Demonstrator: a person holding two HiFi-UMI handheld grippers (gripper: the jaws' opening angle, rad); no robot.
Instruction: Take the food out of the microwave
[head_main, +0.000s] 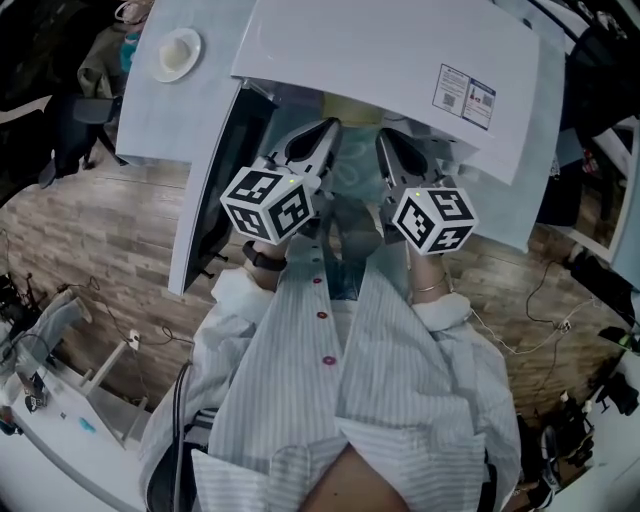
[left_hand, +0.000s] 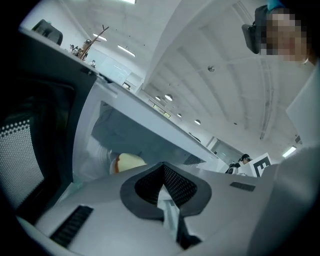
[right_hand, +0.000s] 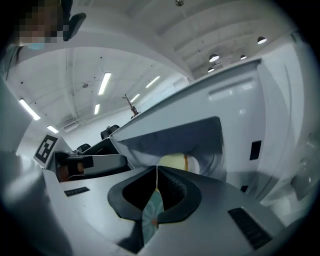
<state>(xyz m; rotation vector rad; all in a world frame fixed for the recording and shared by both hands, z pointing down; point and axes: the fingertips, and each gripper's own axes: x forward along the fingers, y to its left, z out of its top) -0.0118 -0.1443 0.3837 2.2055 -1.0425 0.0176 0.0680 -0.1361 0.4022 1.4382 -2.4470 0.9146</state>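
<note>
A white microwave stands on the counter with its door swung open to the left. Both grippers reach into its mouth side by side. Between them lies a teal patterned plate, and a pale yellow piece of food shows just under the microwave's top edge. My left gripper is shut on the plate's thin rim. My right gripper is shut on the opposite rim. The food shows past the jaws against the cavity in both gripper views.
A small white dish sits on the pale counter to the left of the microwave. The open door stands close by my left gripper. Wood-look floor and cables lie below.
</note>
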